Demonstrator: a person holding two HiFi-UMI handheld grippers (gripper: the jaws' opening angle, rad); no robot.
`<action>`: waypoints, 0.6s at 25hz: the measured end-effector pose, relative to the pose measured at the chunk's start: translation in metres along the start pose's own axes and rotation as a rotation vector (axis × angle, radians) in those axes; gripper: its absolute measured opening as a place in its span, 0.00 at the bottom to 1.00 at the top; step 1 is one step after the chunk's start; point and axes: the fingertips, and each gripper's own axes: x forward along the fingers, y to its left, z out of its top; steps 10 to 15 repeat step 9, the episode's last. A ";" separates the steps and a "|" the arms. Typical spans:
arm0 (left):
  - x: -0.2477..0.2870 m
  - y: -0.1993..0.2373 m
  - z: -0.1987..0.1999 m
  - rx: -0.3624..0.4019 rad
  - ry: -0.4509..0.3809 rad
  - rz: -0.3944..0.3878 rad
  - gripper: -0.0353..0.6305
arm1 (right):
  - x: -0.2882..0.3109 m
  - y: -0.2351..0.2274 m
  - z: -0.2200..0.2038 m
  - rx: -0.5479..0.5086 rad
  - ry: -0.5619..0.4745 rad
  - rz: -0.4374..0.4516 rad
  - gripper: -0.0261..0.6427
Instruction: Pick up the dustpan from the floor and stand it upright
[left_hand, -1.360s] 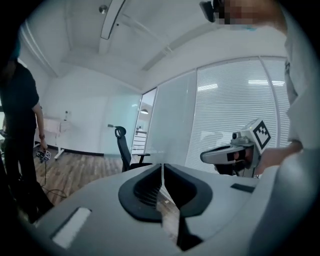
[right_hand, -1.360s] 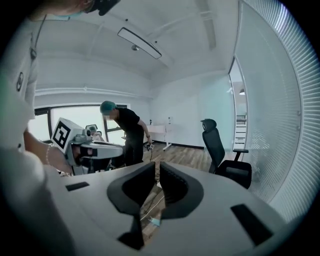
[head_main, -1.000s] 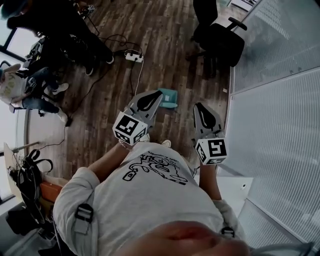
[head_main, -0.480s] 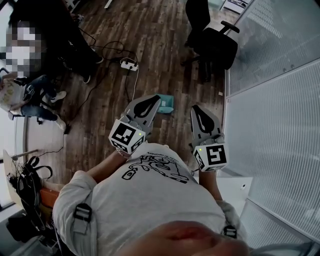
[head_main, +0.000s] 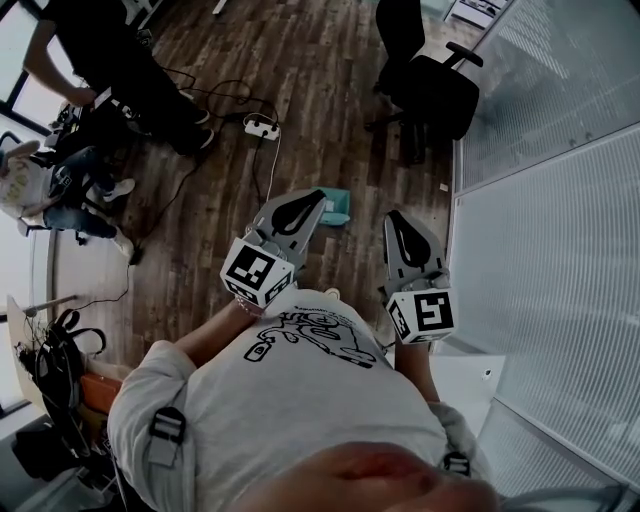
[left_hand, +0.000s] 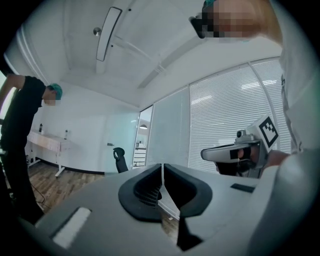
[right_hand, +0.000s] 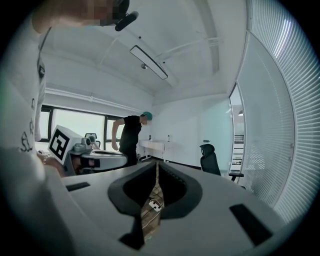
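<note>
**Both claws shut and empty, dustpan down on the floor**

Head view: I stand with both claws held out level in front of my chest. The teal dustpan (head_main: 338, 205) sits on the wooden floor (head_main: 320, 100) at my 12 o'clock, and the tip of my left claw (head_main: 318, 196) covers part of it. My right claw (head_main: 396, 218) is at 1 o'clock from my chest, clear of the pan. Neither claw touches the pan, which is well below both. From up here I cannot tell whether it lies flat or stands on end. If it lies flat, I judge the whole job is ahead: reach down, grip, lift, set it upright. An office chair (head_main: 430, 85) stands further off at 1 o'clock and a power strip (head_main: 262, 125) at 11 o'clock.

Left gripper view: my left claw (left_hand: 162, 167) points across the room. Its jaws are pressed together to a thin slit with nothing between them. No dustpan shows here.

Right gripper view: my right claw (right_hand: 157, 167) is closed at the tips too and holds nothing. Only floor and the power strip (right_hand: 154, 204) show through the gap behind them.
</note>
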 end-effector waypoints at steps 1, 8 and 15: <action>0.001 0.001 0.000 -0.002 0.001 0.001 0.07 | 0.002 -0.001 0.000 0.000 0.001 0.001 0.06; 0.003 0.001 -0.006 -0.003 0.006 0.000 0.07 | 0.003 -0.003 -0.003 -0.007 -0.003 0.003 0.06; 0.002 0.000 -0.007 -0.004 0.006 -0.001 0.07 | 0.002 -0.002 -0.003 -0.007 -0.005 0.003 0.06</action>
